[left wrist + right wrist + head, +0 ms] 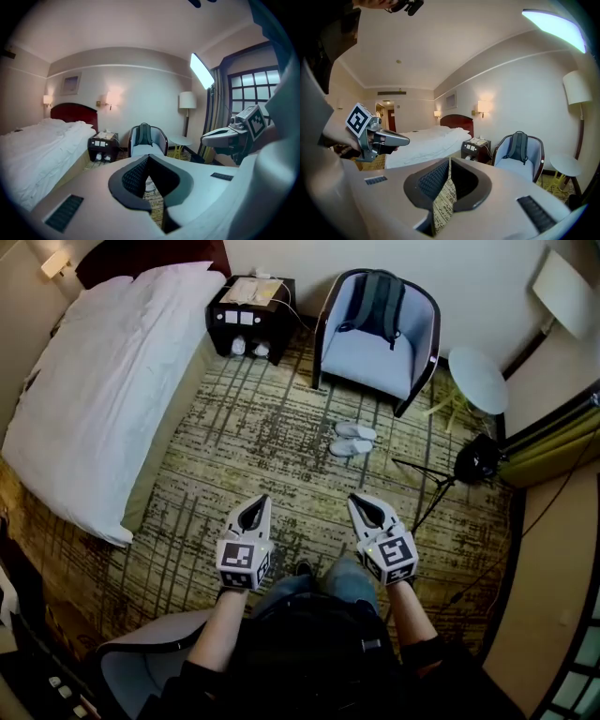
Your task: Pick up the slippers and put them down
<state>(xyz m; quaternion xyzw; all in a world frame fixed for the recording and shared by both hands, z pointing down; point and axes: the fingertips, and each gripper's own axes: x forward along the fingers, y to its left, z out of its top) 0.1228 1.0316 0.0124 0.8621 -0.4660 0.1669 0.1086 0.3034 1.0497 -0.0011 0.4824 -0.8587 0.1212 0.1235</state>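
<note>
A pair of white slippers [352, 439] lies side by side on the patterned carpet [244, 427], at 6 o'clock from a grey armchair [375, 348] that carries a backpack [378, 298]. Well apart, at 6 o'clock from the slippers, the left gripper [260, 502] has its jaws pressed together and empty. The right gripper [357, 501] shows only a sliver of gap and grips nothing. A white bed [103, 381] spreads at 10 o'clock.
</note>
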